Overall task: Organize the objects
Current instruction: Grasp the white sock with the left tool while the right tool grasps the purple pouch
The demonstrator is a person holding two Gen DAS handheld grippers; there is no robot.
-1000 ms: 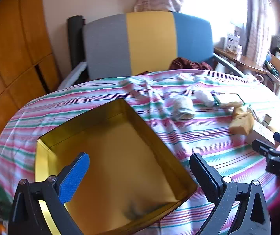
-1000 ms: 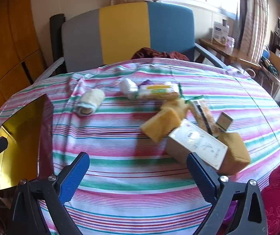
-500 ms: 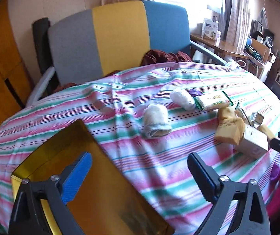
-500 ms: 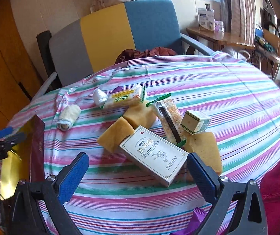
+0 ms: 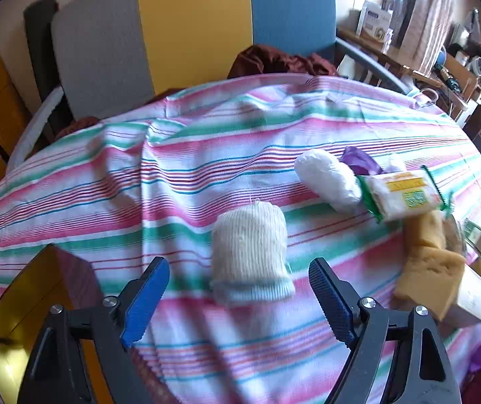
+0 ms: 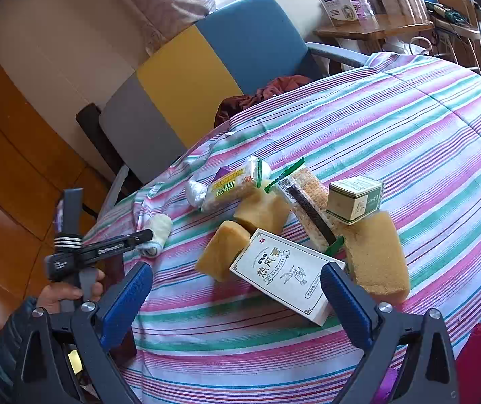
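My left gripper [image 5: 238, 289] is open, its jaws on either side of a rolled cream sock [image 5: 250, 252] that lies on the striped tablecloth. The gold tin box [image 5: 22, 323] is at lower left, beside the left gripper. My right gripper [image 6: 237, 299] is open and empty, just in front of a white flat carton [image 6: 286, 274]. Around the carton lie yellow sponges [image 6: 376, 257], a cracker pack [image 6: 311, 210], a small green-white box [image 6: 355, 198] and a wafer pack [image 6: 232, 188]. The left gripper also shows in the right wrist view [image 6: 139, 237] at the sock [image 6: 158, 230].
A white rolled bundle [image 5: 328, 176] and a purple item [image 5: 358, 161] lie behind the sock. A grey, yellow and blue chair [image 5: 190, 30] stands at the table's far edge with dark red cloth [image 5: 274, 62] on it. A cluttered side table [image 6: 375, 25] stands far right.
My left gripper has moved right from over the gold tin to the cream sock. My right gripper has moved in closer to the white carton and tilted.
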